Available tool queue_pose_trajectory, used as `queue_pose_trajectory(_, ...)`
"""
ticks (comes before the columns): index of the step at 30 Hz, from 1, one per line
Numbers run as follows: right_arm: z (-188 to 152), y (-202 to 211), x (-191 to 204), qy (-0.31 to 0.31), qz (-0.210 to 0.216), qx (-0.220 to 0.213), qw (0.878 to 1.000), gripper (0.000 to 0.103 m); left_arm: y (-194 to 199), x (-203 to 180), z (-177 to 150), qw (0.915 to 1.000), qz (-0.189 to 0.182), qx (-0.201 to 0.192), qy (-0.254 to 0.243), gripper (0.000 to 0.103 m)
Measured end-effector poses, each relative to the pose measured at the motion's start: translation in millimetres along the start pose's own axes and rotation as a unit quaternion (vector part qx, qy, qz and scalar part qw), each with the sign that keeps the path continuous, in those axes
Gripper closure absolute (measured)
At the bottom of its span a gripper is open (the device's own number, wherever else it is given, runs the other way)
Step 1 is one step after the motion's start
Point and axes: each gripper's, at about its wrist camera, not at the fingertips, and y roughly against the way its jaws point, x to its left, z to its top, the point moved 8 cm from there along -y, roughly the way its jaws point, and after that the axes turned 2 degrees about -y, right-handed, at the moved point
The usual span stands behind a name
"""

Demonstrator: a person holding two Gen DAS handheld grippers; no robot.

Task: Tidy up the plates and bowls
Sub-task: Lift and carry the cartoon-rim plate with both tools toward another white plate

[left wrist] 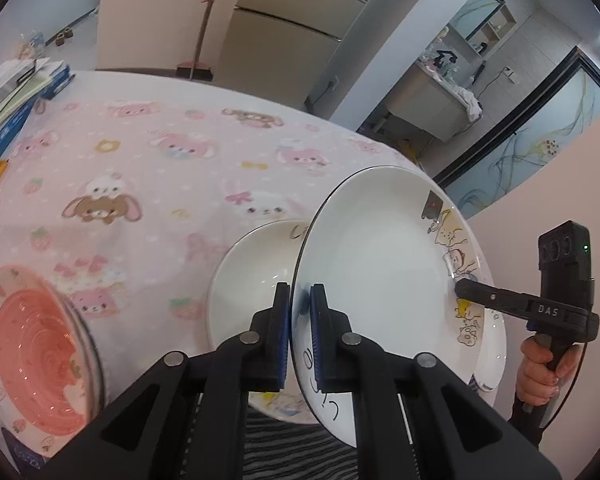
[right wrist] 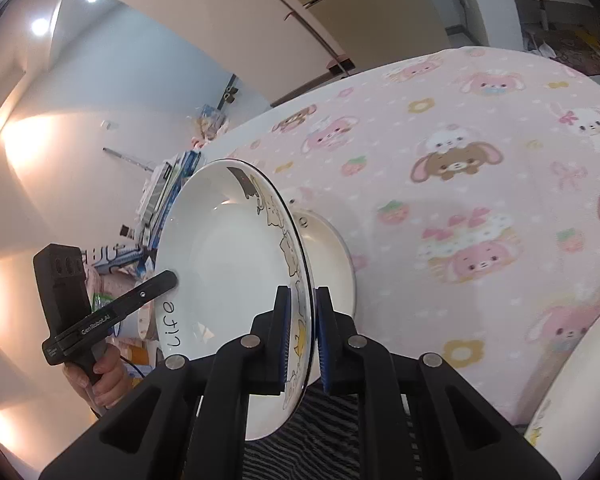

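A white cartoon-print plate is held up off the table, tilted. My left gripper is shut on its near rim. My right gripper is shut on the opposite rim of the same plate; it also shows in the left wrist view. The left gripper shows in the right wrist view. A second white plate lies on the table below the lifted one. A pink patterned bowl sits at the left, near the table's front edge.
The table wears a pink cartoon cloth. Books and boxes are stacked at its far left. Another white dish edge shows at the lower right of the right wrist view. A wall stands close on the right.
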Motion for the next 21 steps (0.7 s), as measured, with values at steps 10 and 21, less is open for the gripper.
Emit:
queue_pose_trajectory(10,-15.1,-25.4,-10.3,-0.013,-0.037,0.021,0.999,0.089,-21.5,24.9,-23.5,0.9995,-0.006,0.030,0.008,0.097)
queue_pose_trajectory(21,-29.9,-35.9,-11.0,-0.005,-0.060,0.040,0.997,0.085,-38.7,31.8,-33.0,0.9985,0.005,0.055,0.001,0.094)
